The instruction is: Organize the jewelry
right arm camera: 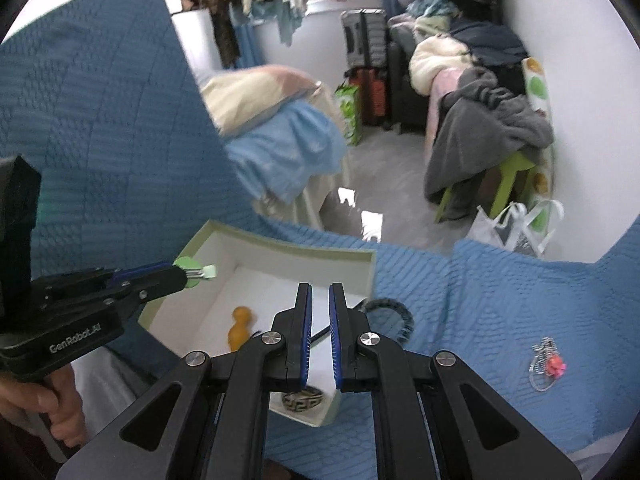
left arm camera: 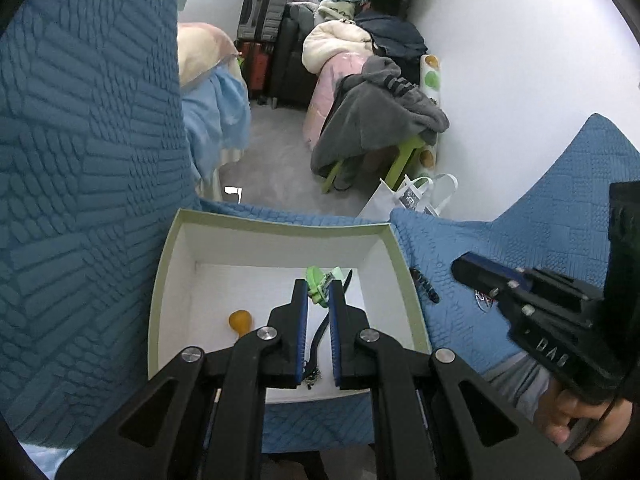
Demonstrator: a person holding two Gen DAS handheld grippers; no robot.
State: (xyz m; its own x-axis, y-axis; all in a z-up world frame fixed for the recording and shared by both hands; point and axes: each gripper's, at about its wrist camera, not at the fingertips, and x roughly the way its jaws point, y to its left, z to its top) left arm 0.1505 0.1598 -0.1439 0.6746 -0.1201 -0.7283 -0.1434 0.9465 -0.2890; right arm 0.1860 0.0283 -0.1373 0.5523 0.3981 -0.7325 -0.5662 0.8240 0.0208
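Jewelry box (left arm camera: 280,227) holds one amber piece (left arm camera: 240,320); left tongs (left arm camera: 319,286) clamp one green clip (left arm camera: 316,280), right tongs (right arm camera: 320,300) narrow, empty.

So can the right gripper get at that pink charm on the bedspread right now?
Probably yes. The right gripper is empty, and the pink charm lies in the open on the blue bedspread to its right, outside the box, nothing covering it.

A green clip (left arm camera: 317,285) hangs above the open white box (left arm camera: 276,236), which holds an amber pendant (left arm camera: 240,321); a black braided band (right arm camera: 394,310) and pink charm (right arm camera: 554,365) lie right of it.
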